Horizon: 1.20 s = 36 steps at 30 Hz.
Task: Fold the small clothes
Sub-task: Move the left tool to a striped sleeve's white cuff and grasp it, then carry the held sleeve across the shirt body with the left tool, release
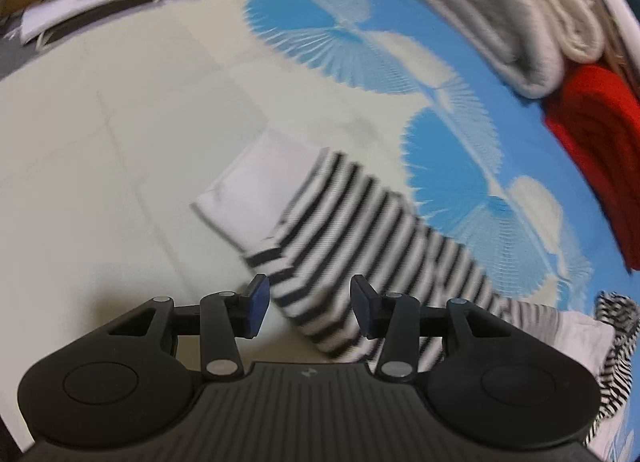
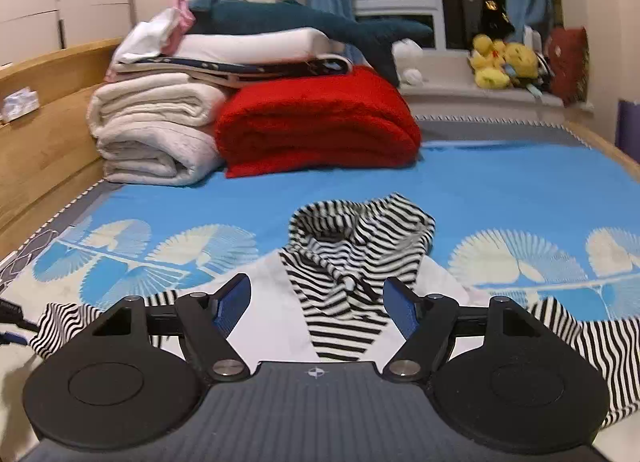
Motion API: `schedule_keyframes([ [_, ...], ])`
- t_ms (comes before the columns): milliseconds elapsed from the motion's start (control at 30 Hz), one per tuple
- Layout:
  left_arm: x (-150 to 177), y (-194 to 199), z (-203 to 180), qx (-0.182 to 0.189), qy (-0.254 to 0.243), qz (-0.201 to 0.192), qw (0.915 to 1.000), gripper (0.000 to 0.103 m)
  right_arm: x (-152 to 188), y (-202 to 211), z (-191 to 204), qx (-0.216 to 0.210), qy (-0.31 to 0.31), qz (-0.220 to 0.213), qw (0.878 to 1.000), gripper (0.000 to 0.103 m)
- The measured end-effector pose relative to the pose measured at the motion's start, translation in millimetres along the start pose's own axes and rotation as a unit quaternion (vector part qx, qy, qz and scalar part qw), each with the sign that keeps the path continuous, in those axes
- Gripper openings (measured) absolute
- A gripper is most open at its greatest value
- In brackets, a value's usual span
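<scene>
My left tool (image 1: 310,306) hovered spread over one striped sleeve (image 1: 360,230) of the small striped top (image 2: 352,262) lying flat on the blue patterned bed (image 2: 500,190), while my right tool (image 2: 316,310) gaped empty above its collar.

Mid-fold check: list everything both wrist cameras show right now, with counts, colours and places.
Striped garment: one, black-and-white stripes with white panels, spread on the bedspread.
Bedspread: one, blue with cream fan print.
Red blanket: one, folded, far end of the bed.
Cream blankets: two, stacked left of the red one.
Plush shark: one, teal, atop the stack.
Yellow plush toys: several, windowsill.
Left hand-held gripper: open over a striped sleeve.
Right hand-held gripper: open, near the collar.
</scene>
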State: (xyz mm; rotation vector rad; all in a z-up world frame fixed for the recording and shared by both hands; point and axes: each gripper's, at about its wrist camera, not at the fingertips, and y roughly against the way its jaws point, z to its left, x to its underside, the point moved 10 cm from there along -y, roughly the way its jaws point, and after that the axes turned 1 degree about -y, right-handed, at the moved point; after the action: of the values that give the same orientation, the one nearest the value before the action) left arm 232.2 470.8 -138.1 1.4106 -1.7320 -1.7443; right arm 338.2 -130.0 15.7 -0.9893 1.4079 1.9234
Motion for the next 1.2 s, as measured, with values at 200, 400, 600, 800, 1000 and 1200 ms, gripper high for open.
schedule_keyframes([
  [200,10,-15,13,-0.008,0.026,0.021,0.9994,0.050,7,-12,-19,0.020,-0.032,0.019,0.999,0.075],
  [400,13,-16,2,-0.011,0.040,0.000,0.9991,0.040,17,-14,-27,0.029,-0.048,0.034,0.998,0.075],
  [600,14,-7,-22,-0.070,0.016,-0.027,0.9971,0.005,32,-24,-26,0.033,-0.016,0.057,0.998,0.075],
  [800,-1,50,-96,-0.007,-0.005,-0.086,0.9962,0.004,28,-28,-29,0.050,0.001,0.051,0.997,0.075],
  [1000,10,104,-190,0.072,-0.069,-0.120,0.9877,0.003,22,-33,-29,0.055,0.000,0.050,0.997,0.069],
  [1200,55,117,-256,0.128,-0.116,-0.101,0.9798,0.003,16,-32,-41,0.072,-0.012,0.032,0.997,0.049],
])
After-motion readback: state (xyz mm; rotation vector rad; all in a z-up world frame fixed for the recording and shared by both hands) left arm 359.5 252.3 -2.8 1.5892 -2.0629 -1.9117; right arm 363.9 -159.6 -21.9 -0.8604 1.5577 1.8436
